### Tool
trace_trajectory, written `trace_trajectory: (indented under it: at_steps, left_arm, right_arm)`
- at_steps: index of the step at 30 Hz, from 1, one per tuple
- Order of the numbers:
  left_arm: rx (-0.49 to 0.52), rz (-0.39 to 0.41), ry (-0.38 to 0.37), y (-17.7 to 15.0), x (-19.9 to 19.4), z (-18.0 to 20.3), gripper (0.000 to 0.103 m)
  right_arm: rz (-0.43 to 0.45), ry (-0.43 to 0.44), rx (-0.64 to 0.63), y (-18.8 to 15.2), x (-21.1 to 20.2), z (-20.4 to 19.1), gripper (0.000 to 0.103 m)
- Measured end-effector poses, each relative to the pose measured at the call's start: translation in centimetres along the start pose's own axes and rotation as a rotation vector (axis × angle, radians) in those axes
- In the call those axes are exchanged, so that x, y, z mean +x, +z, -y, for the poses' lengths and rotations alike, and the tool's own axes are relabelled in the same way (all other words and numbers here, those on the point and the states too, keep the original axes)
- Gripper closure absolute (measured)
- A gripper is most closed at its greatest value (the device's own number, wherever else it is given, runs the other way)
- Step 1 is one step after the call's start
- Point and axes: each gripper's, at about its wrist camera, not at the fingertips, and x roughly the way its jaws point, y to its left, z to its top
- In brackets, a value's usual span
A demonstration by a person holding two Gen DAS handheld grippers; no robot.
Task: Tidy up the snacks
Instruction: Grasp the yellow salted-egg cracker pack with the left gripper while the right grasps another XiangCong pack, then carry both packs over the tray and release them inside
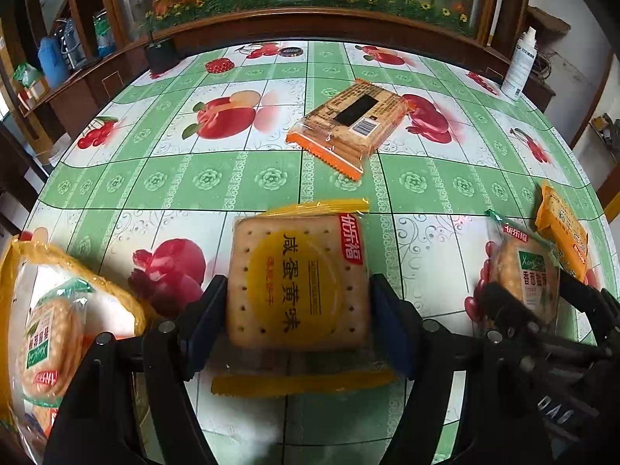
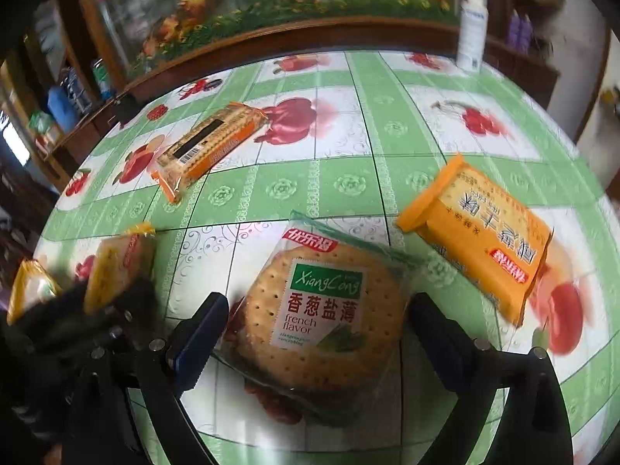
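A: Where is open room on the fruit-print tablecloth (image 1: 217, 178)?

B: A broad green band mid-table lies bare; an orange biscuit pack (image 1: 350, 122) sits beyond it, a white bottle (image 1: 521, 66) at the far edge by the wooden cabinet (image 1: 310, 23).

A: The left gripper (image 1: 298, 310)?

B: Low and level, jaws pinching a square yellow cracker packet (image 1: 298, 283) at both sides.

A: The right gripper (image 2: 314, 333)?

B: Low, jaws spread around a round green cracker packet (image 2: 321, 310), lying between them; contact cannot be told. An orange cracker packet (image 2: 484, 240) lies just right of it.
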Motion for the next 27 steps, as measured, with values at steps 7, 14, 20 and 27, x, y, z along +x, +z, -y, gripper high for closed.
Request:
trace_trajectory:
  at_steps: [7,14,20,27]
  left_arm:
    - [-0.01,0.036,-0.012,-0.5,-0.7,-0.3,0.036]
    - [-0.019,0.135,-0.003,-1.7,-5.6,0.0,0.036]
    - [-0.032,0.219,0.074,-4.0,-10.6,-1.2,0.036]
    - [-0.127,0.249,0.146,-7.5,-14.1,-6.7,0.036]
  right_arm:
    - [0.041,0.035,-0.092,-1.2,-1.2,0.8,0.026]
    - [0.106,0.104,-0.072,-2.0,-4.5,2.6,0.026]
    - [0.148,0.168,-0.086,-2.4,-7.6,1.4,0.026]
    - [0.185,0.299,-0.179,-3.5,-10.8,-4.1,0.026]
